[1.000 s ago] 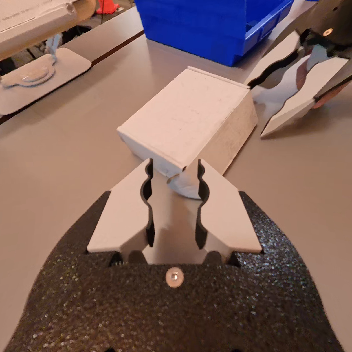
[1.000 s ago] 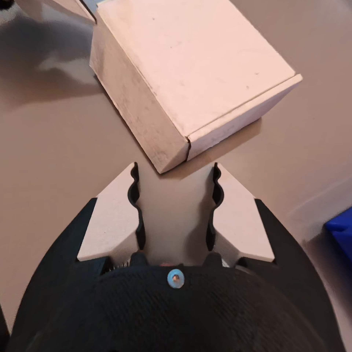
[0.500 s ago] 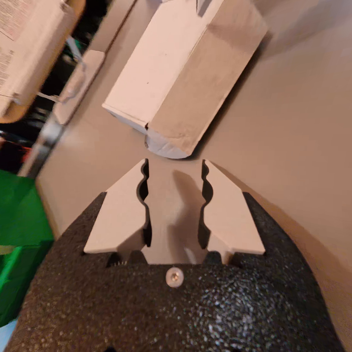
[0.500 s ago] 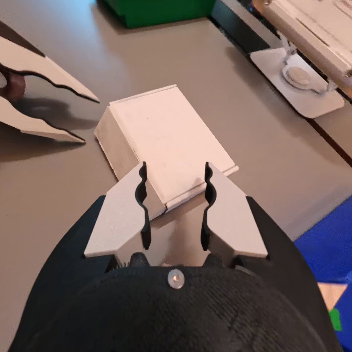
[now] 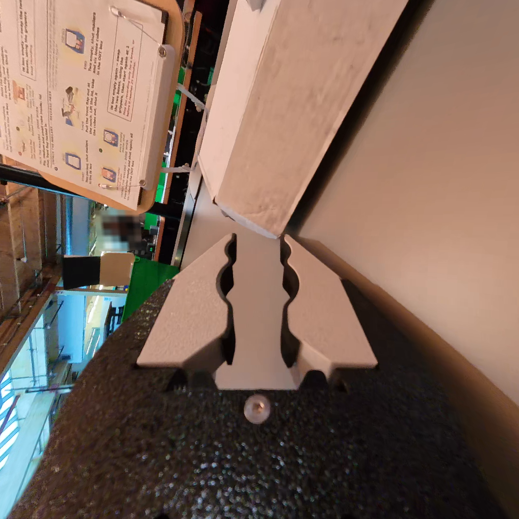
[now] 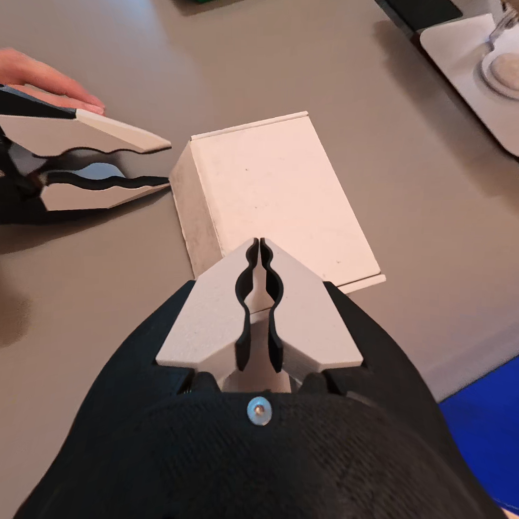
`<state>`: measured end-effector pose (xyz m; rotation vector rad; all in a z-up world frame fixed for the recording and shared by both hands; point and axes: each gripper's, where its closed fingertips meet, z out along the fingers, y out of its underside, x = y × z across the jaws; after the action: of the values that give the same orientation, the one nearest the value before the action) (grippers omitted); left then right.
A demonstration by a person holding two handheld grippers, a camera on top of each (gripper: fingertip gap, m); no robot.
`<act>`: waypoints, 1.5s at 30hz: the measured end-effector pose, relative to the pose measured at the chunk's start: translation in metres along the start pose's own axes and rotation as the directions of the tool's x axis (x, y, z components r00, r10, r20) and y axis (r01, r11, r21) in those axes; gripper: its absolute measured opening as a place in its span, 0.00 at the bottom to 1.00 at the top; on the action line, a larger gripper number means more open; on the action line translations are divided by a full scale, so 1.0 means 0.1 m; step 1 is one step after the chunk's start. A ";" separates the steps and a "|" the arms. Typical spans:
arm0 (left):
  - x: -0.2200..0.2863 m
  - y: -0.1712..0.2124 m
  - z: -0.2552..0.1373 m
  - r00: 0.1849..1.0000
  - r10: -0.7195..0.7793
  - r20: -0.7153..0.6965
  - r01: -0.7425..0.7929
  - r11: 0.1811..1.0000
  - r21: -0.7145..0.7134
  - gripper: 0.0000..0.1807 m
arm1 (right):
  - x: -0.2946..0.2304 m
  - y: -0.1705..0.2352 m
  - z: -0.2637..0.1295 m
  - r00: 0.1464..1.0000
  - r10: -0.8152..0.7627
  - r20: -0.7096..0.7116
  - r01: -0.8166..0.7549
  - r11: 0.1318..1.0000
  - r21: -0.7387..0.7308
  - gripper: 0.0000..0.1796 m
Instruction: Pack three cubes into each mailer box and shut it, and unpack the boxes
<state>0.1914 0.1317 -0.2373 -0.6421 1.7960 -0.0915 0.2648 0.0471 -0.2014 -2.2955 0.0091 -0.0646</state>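
A white mailer box (image 6: 280, 196) lies shut on the grey table (image 6: 393, 168). My right gripper (image 6: 259, 240) is shut, empty, with its tips over the near left part of the box lid. My left gripper (image 6: 169, 163) is open and turned on its side, its tips at the box's left wall. In the left wrist view the box (image 5: 280, 112) fills the upper middle, and its lower corner sits just beyond my open left gripper (image 5: 258, 237). No cubes are in view.
A blue bin (image 6: 483, 421) is at the near right. A white stand base (image 6: 477, 70) sits at the far right. A clipboard with an instruction sheet (image 5: 84, 92) and a green bin (image 5: 146, 286) are beyond the table edge. A hand (image 6: 47, 81) holds the left gripper.
My right gripper has shut and moved forward over the box lid. My left gripper has rolled further onto its side and stays open at the box's end.
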 end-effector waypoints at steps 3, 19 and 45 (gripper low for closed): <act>0.01 -0.02 0.02 1.000 0.022 -0.010 -0.021 0.998 0.055 0.13 | 0.03 0.00 0.00 0.994 0.093 0.055 -0.094 0.996 0.008 0.00; 0.04 -0.05 0.03 0.998 0.049 -0.043 -0.043 0.990 0.132 0.09 | 0.91 0.14 -0.06 0.856 -0.395 -0.334 0.270 0.892 -0.363 0.00; -0.10 -0.21 0.00 0.930 -0.324 -0.175 0.343 0.935 0.091 0.01 | 0.99 0.12 -0.02 0.789 -0.421 -0.447 0.249 0.885 -0.394 0.00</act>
<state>0.2015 0.1192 -0.2206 -0.8686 1.7996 -0.4911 0.3635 0.0346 -0.2047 -2.4985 -0.1250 -0.9453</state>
